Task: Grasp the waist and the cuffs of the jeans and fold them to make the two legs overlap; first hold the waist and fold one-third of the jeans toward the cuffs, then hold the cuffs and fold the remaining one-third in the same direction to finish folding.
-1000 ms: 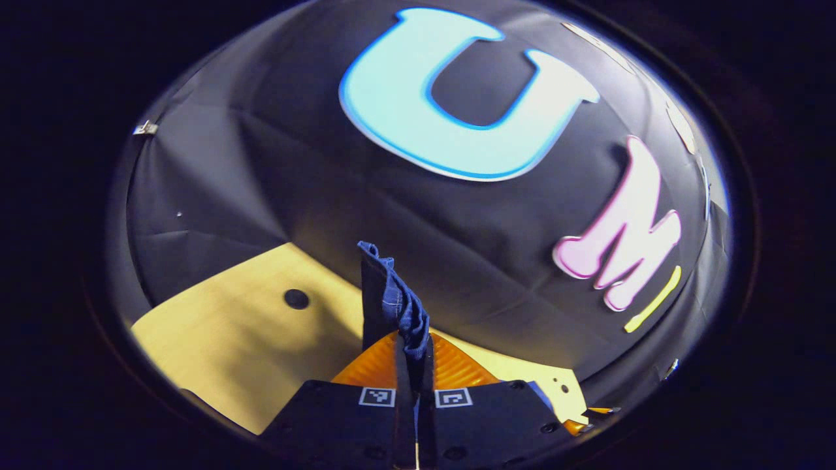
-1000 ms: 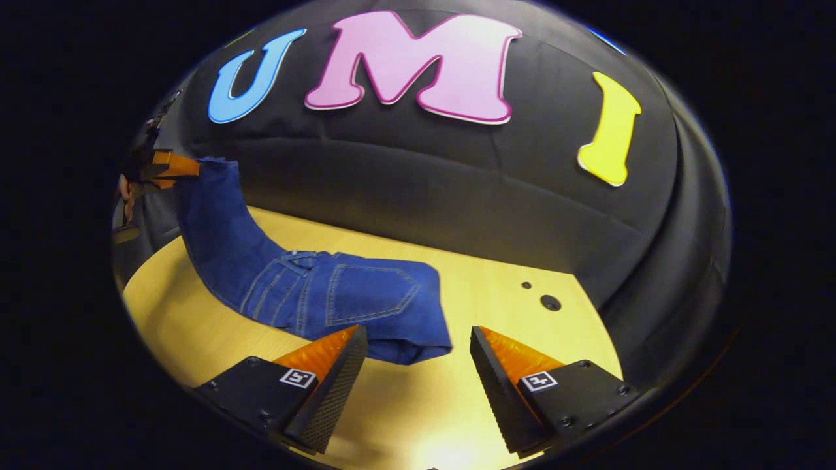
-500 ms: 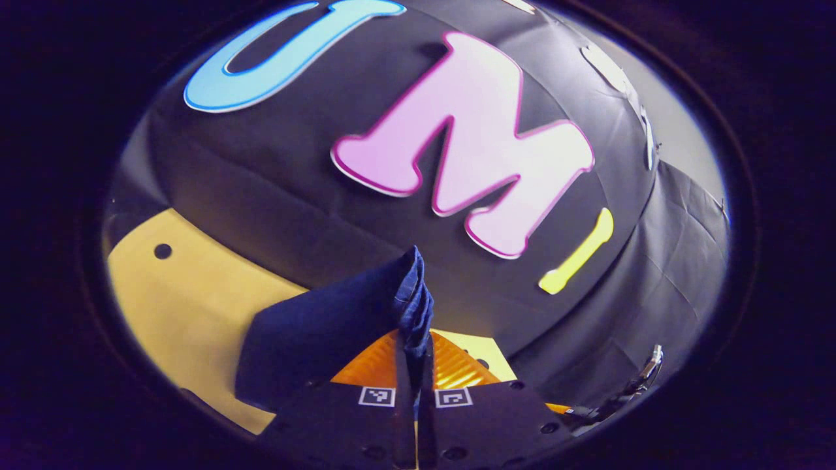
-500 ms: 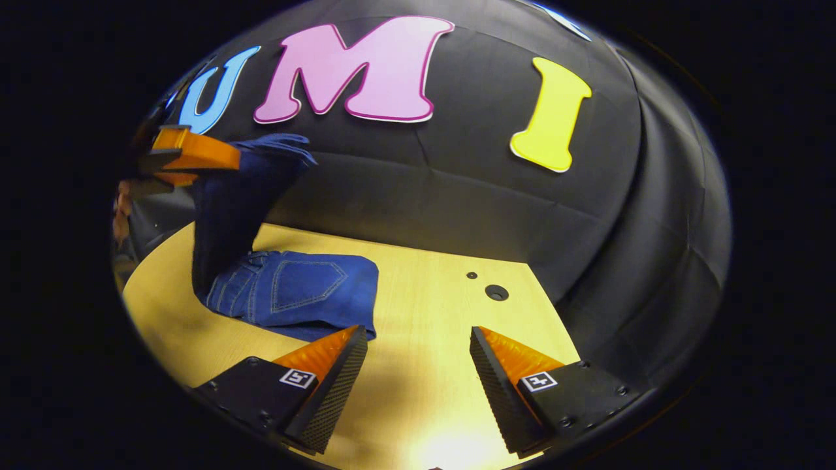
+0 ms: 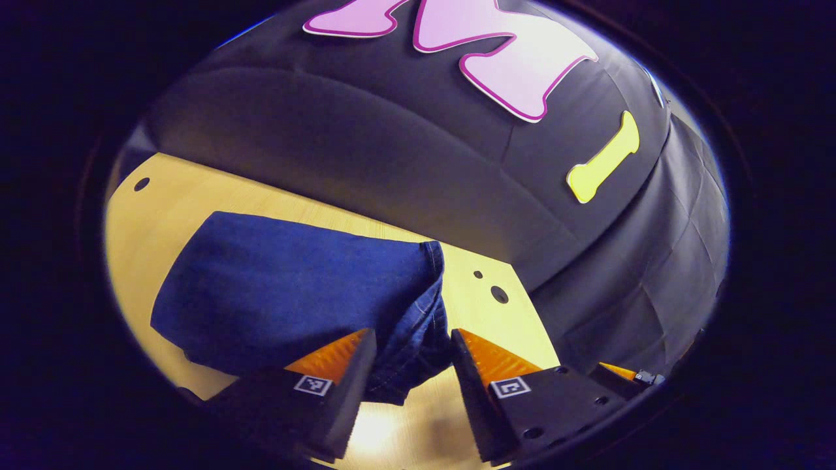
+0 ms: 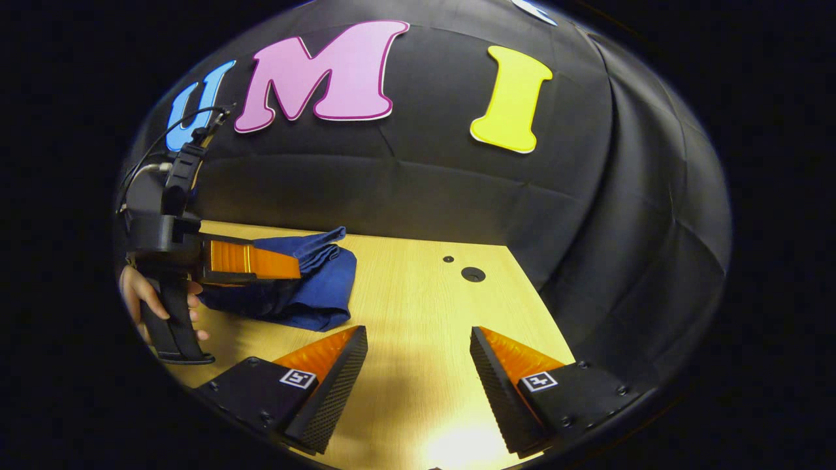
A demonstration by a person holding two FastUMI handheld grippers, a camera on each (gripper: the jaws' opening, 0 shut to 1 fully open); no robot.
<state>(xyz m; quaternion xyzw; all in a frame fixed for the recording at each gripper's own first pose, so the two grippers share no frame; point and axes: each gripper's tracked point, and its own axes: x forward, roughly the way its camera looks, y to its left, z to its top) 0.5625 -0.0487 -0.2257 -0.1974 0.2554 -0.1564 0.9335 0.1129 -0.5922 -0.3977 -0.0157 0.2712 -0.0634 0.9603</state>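
Left gripper view: the left tool (image 5: 410, 343) stands with its fingers spread, the bunched cuff end of the jeans (image 5: 287, 294) lying loose between them on the pale desk (image 5: 140, 225). The denim spreads away as a flat folded slab toward the booth wall. With nothing pinched, the risk here is a snag: a ridged finger pulled back low could catch the rumpled cuffs and drag the top layer off the stack.

Right gripper view: the right tool (image 6: 418, 349) hangs over bare desk with its fingers wide apart and empty, well clear of the cloth. At the far left the jeans (image 6: 320, 287) sit as a compact bundle, the other tool's orange fingers (image 6: 251, 260) laid over them, a hand (image 6: 140, 294) gripping its handle. The near edge looks puffed rather than flat, so the fold, seemingly close to finished, could spring open or slump unevenly once that tool lifts, leaving the thirds misaligned.
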